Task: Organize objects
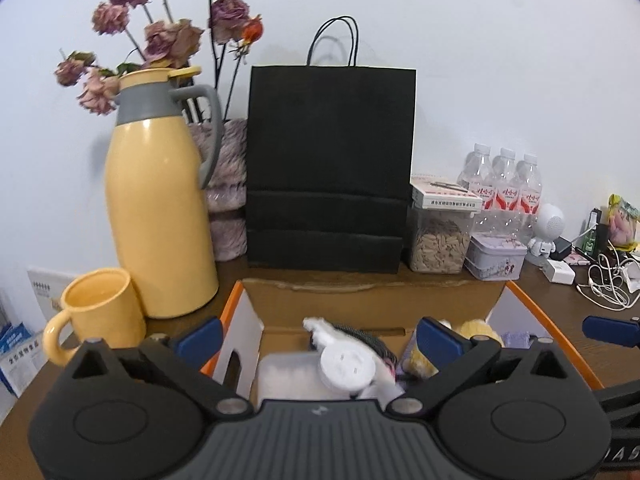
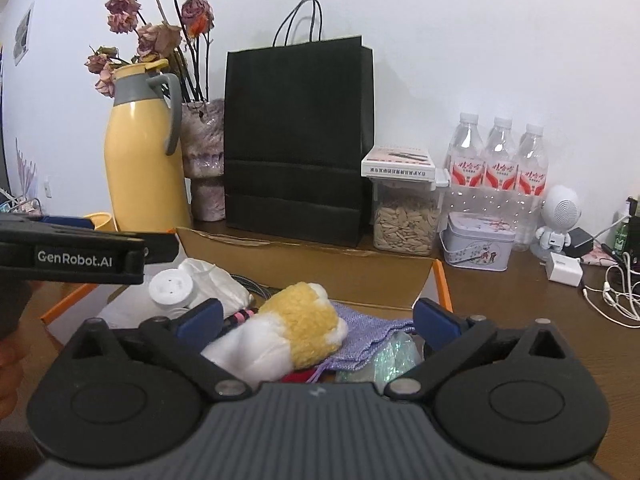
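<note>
Nearest: left hand-held gripper (image 1: 318, 334) and right hand-held gripper (image 2: 318, 316), both spread wide, empty, poised over the open cardboard box (image 2: 360, 276) on the worktop (image 2: 520, 304). Plush toy (image 2: 296, 328) inside, between right pads. Best lowered straight, closed on the plush's middle.

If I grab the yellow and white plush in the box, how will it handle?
The plush looks soft and fluffy, so it will probably squash between the pads and feel light. It lies loose on a lilac pouch, which may drag along. Unlikely to roll or break.
</note>
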Tool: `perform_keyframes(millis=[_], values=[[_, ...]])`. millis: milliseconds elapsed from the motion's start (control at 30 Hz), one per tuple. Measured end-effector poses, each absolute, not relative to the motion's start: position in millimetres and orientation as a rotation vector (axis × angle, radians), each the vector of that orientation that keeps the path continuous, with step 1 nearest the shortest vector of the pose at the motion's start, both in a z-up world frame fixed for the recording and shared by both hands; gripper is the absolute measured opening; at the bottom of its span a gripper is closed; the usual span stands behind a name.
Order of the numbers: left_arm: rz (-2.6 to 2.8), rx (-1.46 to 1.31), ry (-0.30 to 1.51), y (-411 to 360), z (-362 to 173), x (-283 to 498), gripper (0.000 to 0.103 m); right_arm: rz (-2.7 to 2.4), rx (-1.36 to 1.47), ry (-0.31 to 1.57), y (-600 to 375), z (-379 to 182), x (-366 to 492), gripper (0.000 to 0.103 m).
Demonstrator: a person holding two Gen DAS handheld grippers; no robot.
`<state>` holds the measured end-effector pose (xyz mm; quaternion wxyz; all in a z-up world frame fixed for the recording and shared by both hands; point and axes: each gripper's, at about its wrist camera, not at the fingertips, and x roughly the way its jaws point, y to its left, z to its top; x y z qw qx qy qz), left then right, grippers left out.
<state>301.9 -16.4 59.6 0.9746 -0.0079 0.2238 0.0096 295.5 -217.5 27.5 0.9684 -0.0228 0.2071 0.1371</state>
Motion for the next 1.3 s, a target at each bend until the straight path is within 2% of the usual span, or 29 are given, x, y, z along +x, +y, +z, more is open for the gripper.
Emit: perform_keyframes(millis=[600, 1300], values=[[0.0, 0.016, 0.593, -5, 45, 147, 0.103, 0.2, -0.038, 0.526, -217, 26, 161, 0.103], [-0.007, 0.012, 0.6, -3, 46, 128, 0.103, 0.195, -0.043, 0.531, -214, 30, 130, 0.103]])
